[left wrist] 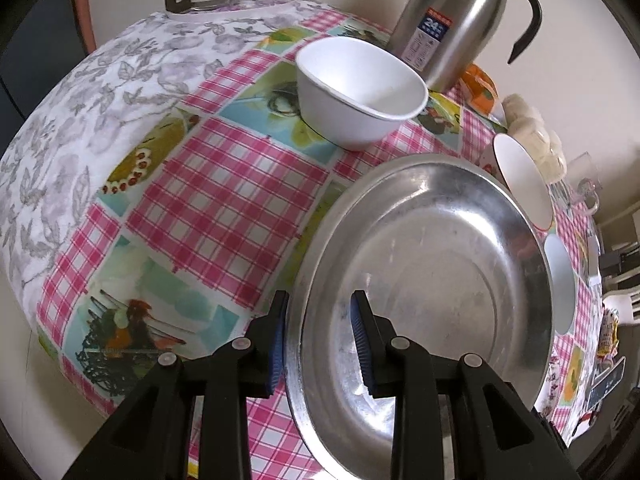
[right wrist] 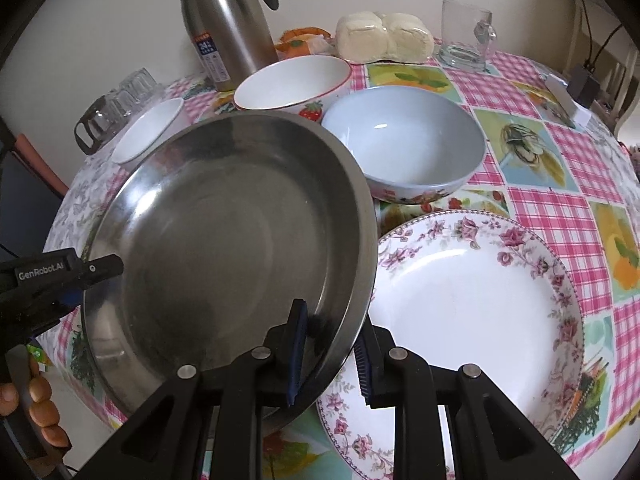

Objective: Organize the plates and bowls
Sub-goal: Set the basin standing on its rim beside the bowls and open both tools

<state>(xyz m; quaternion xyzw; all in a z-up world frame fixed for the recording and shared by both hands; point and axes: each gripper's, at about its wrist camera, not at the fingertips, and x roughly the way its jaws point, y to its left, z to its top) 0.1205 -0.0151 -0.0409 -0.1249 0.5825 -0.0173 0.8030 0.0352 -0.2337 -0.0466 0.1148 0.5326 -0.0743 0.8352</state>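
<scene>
Between both claws sits the big steel plate (right wrist: 224, 248), which is the thing being handled right now. It's tilted, its right edge raised over the rim of the floral plate (right wrist: 472, 304), which lies flat on the checked tablecloth (right wrist: 560, 208) at about 4 o'clock in the right wrist view. The right gripper (right wrist: 330, 354) has its jaws nearly closed with the steel rim pinched between the blue pads, one pad inside the dish and one under the lip, so it's got a solid hold. The left gripper (left wrist: 320, 344) straddles the opposite rim in its own view, one finger outside the edge and one inside the dish; the jaws are only a little apart, but whether the pads actually press the metal I honestly can't tell. From the right camera you can see that left gripper (right wrist: 60, 280) coming in at 9 o'clock, with a hand (right wrist: 36, 404) gripping it down at 8 o'clock. Moving outward, a pale blue bowl (right wrist: 404, 148) sits at 1 o'clock of the steel plate, just beside it, and a strawberry bowl (right wrist: 292, 80) is at 12 o'clock, touching the blue one as far as I can see. A small white bowl (left wrist: 360, 88) stands apart at 12 o'clock in the left view. Behind everything, a steel thermos (right wrist: 224, 20), a glass mug (right wrist: 466, 36) and a wrapped pack of buns (right wrist: 384, 38) line the far edge.
</scene>
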